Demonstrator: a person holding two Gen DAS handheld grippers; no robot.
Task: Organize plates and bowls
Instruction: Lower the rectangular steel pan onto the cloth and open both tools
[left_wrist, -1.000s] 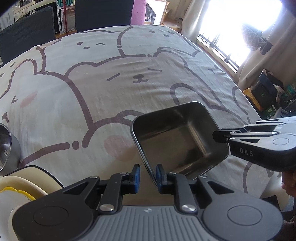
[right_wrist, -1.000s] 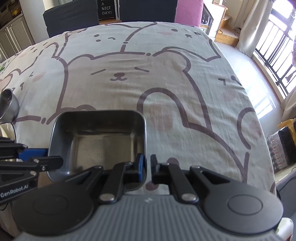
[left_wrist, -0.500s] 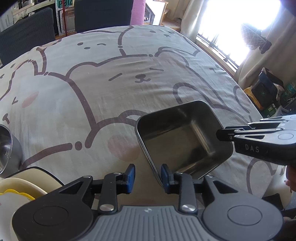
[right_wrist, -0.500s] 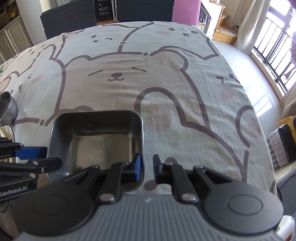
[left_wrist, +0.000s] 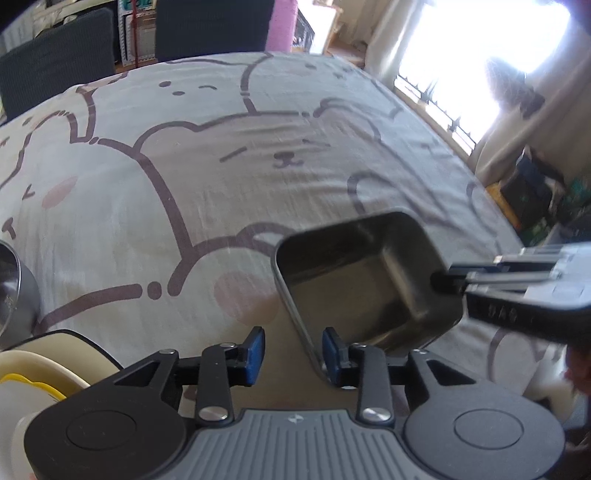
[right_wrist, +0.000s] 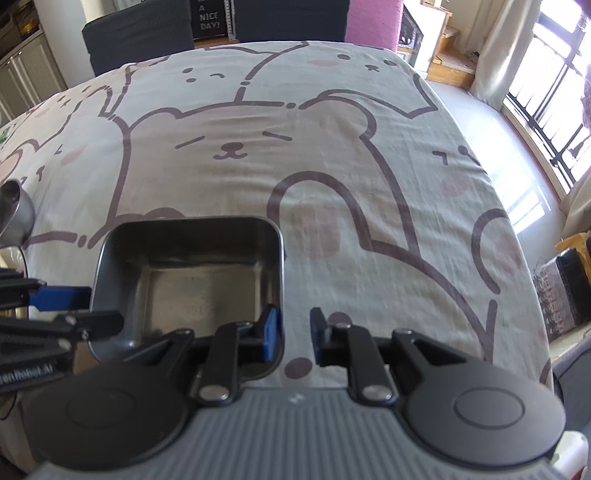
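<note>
We're working over a table under a bear-print cloth (right_wrist: 332, 155), soft cotton-looking, faintly creased, w/ brown outlines & pink cheek spots. Sitting on it near the front edge is the metal tray (right_wrist: 192, 273): squarish, rounded corners, deep walls, dull brushed steel inside, looks rigid & slick. As for progress, we're judging the tray as just set down & being let go, so one item seems placed; the rest is waiting at the left edge in the left wrist view, i.e. a round steel bowl (left_wrist: 16, 288) & a stack of cream dishes (left_wrist: 40, 373) w/ something yellow in it, on a dark-rimmed plate, so most sorting is probably still ahead. Left gripper (left_wrist: 293, 350): blue pads spread either side of the tray's near left wall, the right pad just beside or maybe touching the rim, the left pad clear, so not pinching. Right gripper (right_wrist: 293, 338): jaws opening, tray's right wall between them, inner blue pad inside the tray, outer pad apart over the cloth; no squeeze on the wall.
</note>
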